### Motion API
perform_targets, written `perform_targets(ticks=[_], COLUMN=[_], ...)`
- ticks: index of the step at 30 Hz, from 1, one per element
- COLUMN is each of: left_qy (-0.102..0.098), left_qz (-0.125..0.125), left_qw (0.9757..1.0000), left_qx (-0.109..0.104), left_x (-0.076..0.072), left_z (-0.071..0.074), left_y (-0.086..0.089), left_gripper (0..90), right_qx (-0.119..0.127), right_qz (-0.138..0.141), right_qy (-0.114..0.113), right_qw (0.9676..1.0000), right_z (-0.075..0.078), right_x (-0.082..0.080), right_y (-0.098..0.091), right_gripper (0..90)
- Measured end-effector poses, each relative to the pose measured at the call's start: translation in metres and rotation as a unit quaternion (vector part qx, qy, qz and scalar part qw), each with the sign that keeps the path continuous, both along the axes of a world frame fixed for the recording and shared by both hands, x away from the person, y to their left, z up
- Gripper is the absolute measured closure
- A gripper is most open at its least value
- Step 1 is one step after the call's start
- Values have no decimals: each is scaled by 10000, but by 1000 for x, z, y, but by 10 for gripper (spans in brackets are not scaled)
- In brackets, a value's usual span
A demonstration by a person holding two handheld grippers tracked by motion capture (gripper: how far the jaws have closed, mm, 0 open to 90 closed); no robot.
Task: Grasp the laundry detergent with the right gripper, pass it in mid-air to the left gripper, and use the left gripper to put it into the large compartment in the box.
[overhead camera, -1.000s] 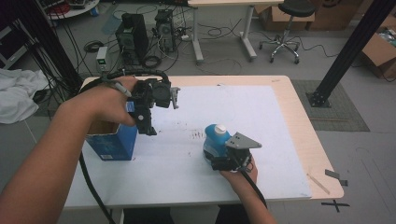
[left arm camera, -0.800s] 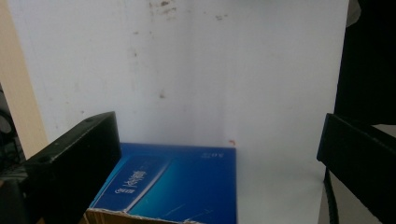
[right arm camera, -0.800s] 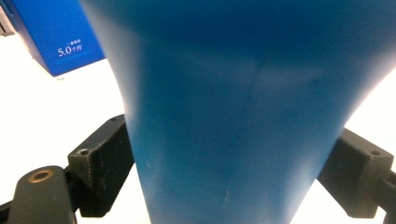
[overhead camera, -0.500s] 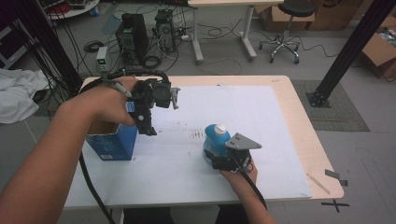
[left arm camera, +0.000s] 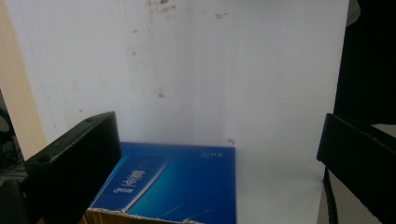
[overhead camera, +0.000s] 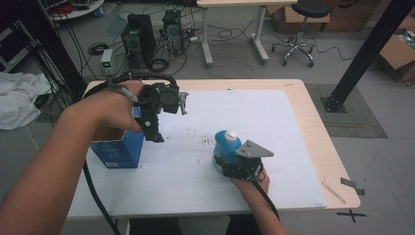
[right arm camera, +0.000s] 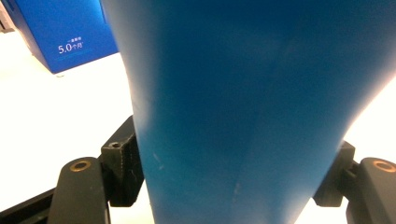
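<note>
Two grippers over the white sheet (overhead camera: 274, 127) on the bench (overhead camera: 313, 122), with the blue bottle (overhead camera: 226, 145) standing upright, white cap up, near the sheet's middle and well right of the blue box (overhead camera: 117, 152). Right gripper (overhead camera: 230, 161) level behind the bottle, fingers (right arm camera: 122, 163) just closing, now pressed against both flanks of the blue body (right arm camera: 243, 112). Left gripper (overhead camera: 154, 128) hanging above the box's right edge, fingers (left arm camera: 77, 163) spread wide and gripping nothing, box top (left arm camera: 177, 182) low between them.
</note>
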State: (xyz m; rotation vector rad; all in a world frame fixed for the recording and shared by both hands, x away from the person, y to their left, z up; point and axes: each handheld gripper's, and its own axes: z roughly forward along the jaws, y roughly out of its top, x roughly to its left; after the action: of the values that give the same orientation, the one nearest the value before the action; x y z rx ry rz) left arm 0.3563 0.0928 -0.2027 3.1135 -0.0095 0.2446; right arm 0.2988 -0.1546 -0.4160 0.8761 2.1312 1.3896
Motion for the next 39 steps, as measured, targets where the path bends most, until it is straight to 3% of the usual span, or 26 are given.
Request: perform_targets(ticks=[9,14,20,26,32,39], left_qy=[16,15,17,32,25,15], left_qz=[16,14,15,1,-58,-110], left_qw=[10000,10000,10000,10000,10000,9999], left_qx=[5,-1,4,0,16,-3], left_x=[0,0,1,0,-2,-6], left_z=[-1,-1,-1,-3,-3,2], left_y=[1,1,1,0,-3,-8], left_gripper=[1,2,3,3,4,7], right_qx=[3,-19,-58,28,-41,-3], right_qz=[6,8,-54,-26,200,822], right_qy=[-21,-68,-72,-13,107,148], right_qw=[10000,10000,9999,10000,9997,9965], right_z=[0,0,-2,-2,2,20], right_x=[0,0,0,1,5,10], right_y=[0,2,3,1,-1,-4], right_gripper=[317,394,423,449,459,464])
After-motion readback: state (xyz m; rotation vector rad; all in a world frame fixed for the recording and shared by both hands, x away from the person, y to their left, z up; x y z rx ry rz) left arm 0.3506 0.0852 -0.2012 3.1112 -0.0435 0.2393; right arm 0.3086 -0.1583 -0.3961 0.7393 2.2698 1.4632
